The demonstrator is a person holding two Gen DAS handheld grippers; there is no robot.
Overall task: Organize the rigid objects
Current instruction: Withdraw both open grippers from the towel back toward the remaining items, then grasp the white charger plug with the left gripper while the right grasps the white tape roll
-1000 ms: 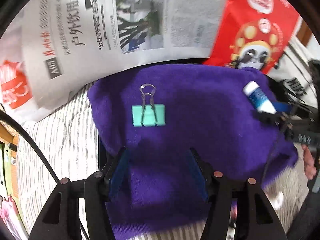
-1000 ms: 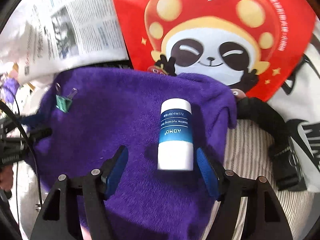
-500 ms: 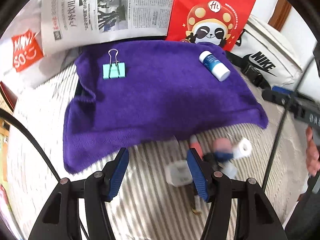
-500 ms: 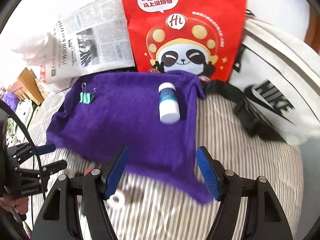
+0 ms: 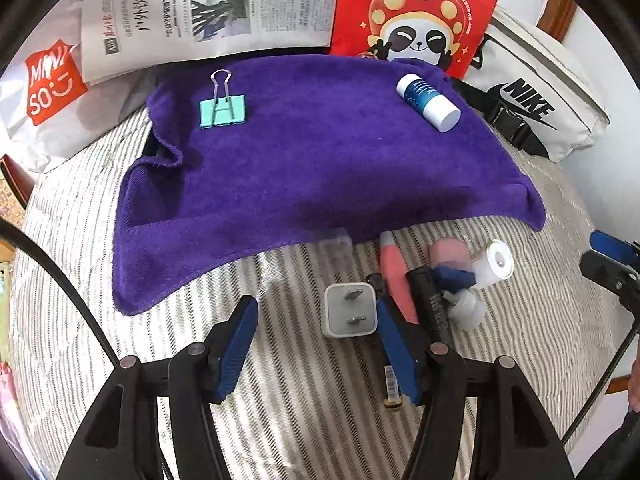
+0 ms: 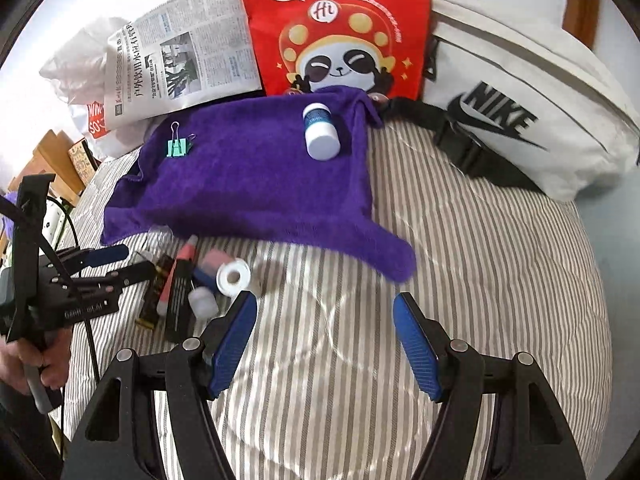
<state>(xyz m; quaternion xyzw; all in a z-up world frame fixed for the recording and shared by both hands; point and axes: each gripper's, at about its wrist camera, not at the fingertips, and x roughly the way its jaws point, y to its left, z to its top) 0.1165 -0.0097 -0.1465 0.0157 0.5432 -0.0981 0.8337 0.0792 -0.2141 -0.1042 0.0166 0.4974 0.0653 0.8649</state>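
A purple towel point(image 5: 320, 168) lies on a striped bedcover, also in the right wrist view point(image 6: 256, 184). On it are a green binder clip point(image 5: 222, 111) point(image 6: 177, 147) at the far left and a white and blue bottle point(image 5: 428, 98) point(image 6: 320, 132) at the far right. Below the towel's near edge is a pile of small objects: a white plug adapter point(image 5: 350, 316), a pink tube point(image 5: 394, 276), a black stick point(image 5: 432, 304) and a white tape roll point(image 5: 496, 264) point(image 6: 233, 277). My left gripper point(image 5: 316, 336) is open just left of the adapter. My right gripper point(image 6: 324, 332) is open over bare bedcover.
A newspaper point(image 5: 208, 12), a red panda bag point(image 5: 416, 16) and a white Nike bag point(image 5: 536, 92) stand behind the towel. A white Miniso bag point(image 5: 44, 92) lies at the far left. The striped bedcover point(image 6: 460, 280) spreads to the right.
Both grippers have pulled back from the towel toward me. The binder clip and bottle stay on the towel. The pile of small objects has come into view by my left gripper.
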